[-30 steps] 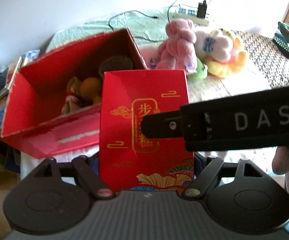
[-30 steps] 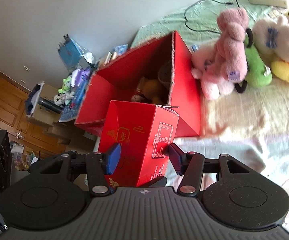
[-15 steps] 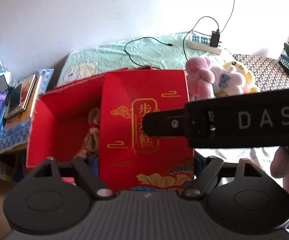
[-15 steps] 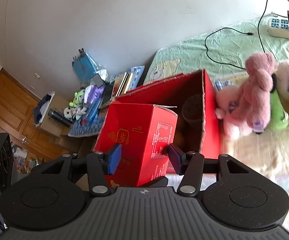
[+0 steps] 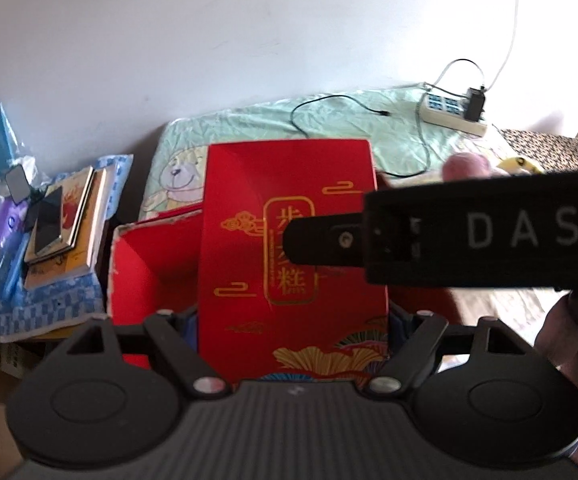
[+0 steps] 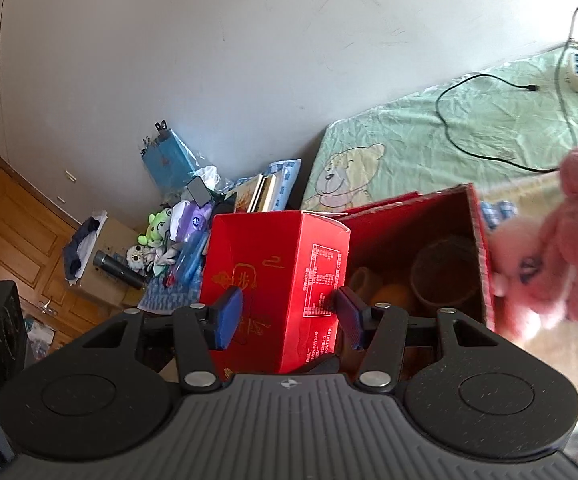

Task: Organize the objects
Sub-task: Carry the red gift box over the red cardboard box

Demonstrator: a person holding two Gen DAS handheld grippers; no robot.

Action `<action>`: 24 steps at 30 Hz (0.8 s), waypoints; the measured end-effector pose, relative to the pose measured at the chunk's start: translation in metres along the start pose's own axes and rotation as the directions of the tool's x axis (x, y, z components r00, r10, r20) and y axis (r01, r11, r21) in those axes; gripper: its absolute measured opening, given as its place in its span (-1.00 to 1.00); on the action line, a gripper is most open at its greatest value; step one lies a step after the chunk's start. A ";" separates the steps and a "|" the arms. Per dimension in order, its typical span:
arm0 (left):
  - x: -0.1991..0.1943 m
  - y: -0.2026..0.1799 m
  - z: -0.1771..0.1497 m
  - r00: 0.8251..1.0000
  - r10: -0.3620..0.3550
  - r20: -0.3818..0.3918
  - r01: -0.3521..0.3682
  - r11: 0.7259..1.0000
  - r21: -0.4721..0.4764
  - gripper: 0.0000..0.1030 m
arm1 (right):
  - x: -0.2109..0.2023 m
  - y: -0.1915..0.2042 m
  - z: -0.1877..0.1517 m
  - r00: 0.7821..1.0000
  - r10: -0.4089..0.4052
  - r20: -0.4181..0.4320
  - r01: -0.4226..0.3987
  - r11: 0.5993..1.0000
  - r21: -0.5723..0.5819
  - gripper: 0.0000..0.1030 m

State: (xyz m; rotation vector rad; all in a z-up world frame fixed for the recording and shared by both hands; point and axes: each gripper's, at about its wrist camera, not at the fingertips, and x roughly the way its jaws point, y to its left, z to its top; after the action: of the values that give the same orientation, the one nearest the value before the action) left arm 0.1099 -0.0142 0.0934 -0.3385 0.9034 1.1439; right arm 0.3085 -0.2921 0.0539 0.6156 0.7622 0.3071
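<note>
We are holding a small red gift box [image 5: 293, 240] upright between both tools. In the left wrist view it is filling the gap of the left gripper [image 5: 293, 322], whose blue pads are pressing its two narrow sides, so that tool is clenched on it. The right gripper [image 6: 285, 312] is also clamping the same box, one blue fingertip [image 6: 229, 312] lying on the gold-printed face and the other on the label side. The box is hanging in the air just near of a larger open red carton [image 6: 441, 240], which is holding a brown bowl [image 6: 445, 272]. A pink plush toy [image 6: 561, 248] is lying just right of the carton on the green bedsheet [image 6: 449, 128]. Far left, a cluttered stack of books [image 5: 69, 216] is sitting.
</note>
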 end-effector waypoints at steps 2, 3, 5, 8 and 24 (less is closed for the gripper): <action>0.011 0.015 0.002 1.000 -0.003 -0.014 0.003 1.000 -0.008 0.58 | 0.015 0.003 0.001 1.000 0.005 -0.003 -0.005 1.000 -0.006 0.06; 0.016 0.021 0.003 1.000 -0.003 -0.020 0.003 1.000 -0.007 0.58 | 0.023 0.004 0.002 1.000 0.007 -0.006 -0.007 1.000 -0.011 0.06; 0.028 0.034 0.005 0.999 -0.002 -0.035 0.002 1.000 -0.014 0.58 | 0.038 0.006 0.002 1.000 0.011 -0.011 -0.011 1.000 -0.014 0.06; 0.044 0.053 0.006 0.998 0.008 -0.060 -0.009 1.000 -0.026 0.58 | 0.061 0.006 0.004 0.999 0.029 -0.029 -0.029 1.000 -0.001 0.05; 0.127 0.086 -0.002 0.971 0.078 -0.225 -0.077 0.997 0.013 0.58 | 0.157 -0.020 0.017 0.947 0.094 -0.307 -0.075 0.994 0.074 0.04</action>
State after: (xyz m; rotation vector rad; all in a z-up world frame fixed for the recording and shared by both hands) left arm 0.0483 0.1009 0.0125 -0.4389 1.1270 1.1911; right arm 0.4298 -0.2406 -0.0346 0.6680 1.0525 0.4680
